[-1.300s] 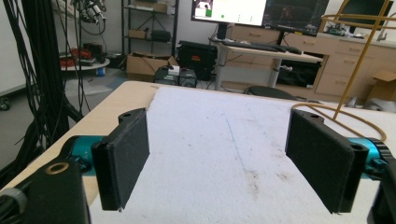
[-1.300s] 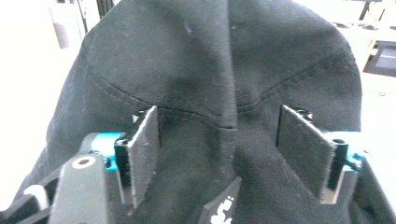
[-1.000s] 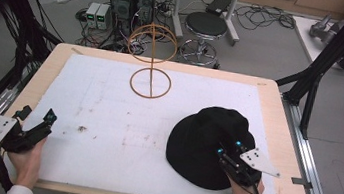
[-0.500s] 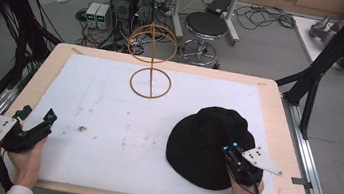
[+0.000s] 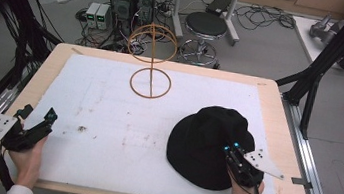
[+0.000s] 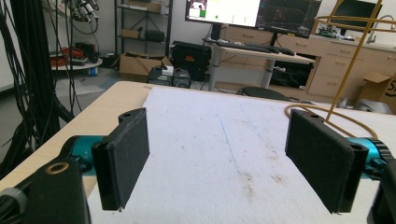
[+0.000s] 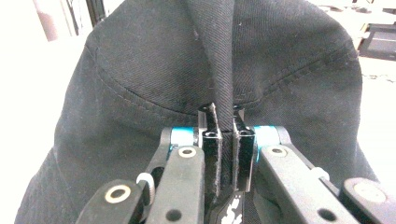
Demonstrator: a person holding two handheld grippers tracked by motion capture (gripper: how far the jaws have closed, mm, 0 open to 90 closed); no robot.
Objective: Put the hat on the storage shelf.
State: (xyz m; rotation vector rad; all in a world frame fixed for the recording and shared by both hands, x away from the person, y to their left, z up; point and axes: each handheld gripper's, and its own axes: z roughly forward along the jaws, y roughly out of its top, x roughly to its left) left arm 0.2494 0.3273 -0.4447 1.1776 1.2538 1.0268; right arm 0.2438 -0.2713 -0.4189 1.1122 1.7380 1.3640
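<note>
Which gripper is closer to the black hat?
Right. The right gripper is shut on a fold of the black hat. The left gripper sits open at the table's near-left corner, far from the hat.

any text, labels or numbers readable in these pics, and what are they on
None can be read.
Monitor screens behind the table, in the left gripper view: windows and graphs show, lettering too small.
Cardboard box at the right edge of that view: a dark printed mark, cut off.
Right gripper: white marks at its base, cut off by the frame.
Black hat: no label visible.
</note>
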